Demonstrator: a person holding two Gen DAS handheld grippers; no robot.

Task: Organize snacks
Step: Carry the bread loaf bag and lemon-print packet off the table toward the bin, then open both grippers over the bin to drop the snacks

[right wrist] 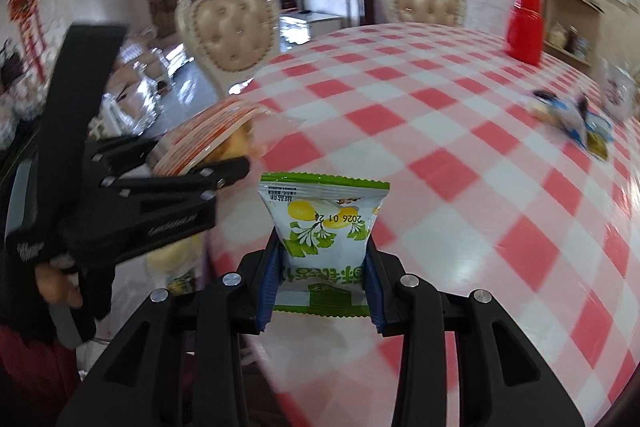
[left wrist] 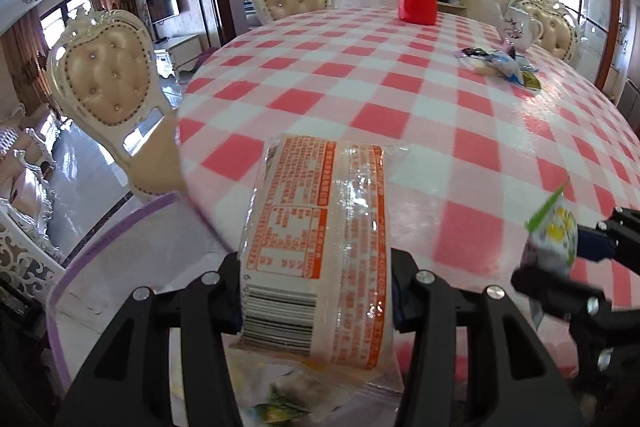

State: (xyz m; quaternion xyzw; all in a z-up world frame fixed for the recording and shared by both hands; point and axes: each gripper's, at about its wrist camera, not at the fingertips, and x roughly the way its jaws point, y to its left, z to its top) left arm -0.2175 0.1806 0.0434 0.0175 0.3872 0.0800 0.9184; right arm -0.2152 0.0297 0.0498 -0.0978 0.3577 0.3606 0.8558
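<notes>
Left tool [left wrist: 316, 291] clamped on orange-printed packet [left wrist: 316, 247] above purple-rimmed bin [left wrist: 54, 307] holding snacks, right tool [right wrist: 320, 291] clamped on green-white packet [right wrist: 324, 231]

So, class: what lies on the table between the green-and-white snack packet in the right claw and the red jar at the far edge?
Only bare checkered tablecloth, seen in the right wrist view, separates the snack packet from the red jar.
</notes>
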